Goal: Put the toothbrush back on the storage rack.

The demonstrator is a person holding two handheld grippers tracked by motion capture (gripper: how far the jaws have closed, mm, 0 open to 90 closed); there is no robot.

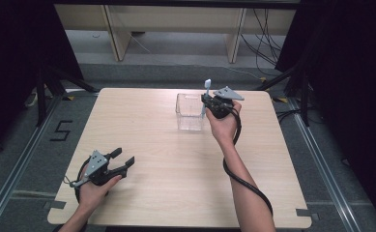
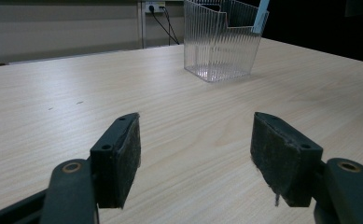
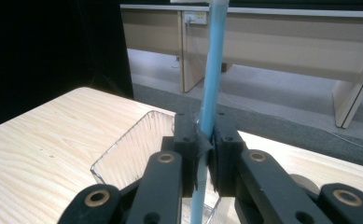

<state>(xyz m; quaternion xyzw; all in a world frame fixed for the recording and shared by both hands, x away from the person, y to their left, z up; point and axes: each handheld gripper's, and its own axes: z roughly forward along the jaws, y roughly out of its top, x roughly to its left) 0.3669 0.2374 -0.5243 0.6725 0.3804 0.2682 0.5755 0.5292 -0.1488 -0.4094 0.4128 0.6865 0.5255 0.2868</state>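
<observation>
Clear plastic bin [image 1: 190, 112]: stands on the table [image 1: 176, 169], just beside and below the right gripper [image 1: 208, 102]. Left gripper [image 1: 125, 160]: jaws spread wide, nothing between them, bin well ahead. Light-blue toothbrush [image 1: 205, 96]: upright, pinched between the closed right jaws, its lower end at the bin's rim.

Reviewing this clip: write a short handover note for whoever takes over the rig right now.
Right gripper: shut on the light blue toothbrush, held upright at the near edge of the clear plastic container, far centre of the table.
Left gripper: open, empty, low over the near left of the table.
Done: toothbrush picked up and brought to the container.
Left: probably lower it in and release; not yet let go.
</observation>
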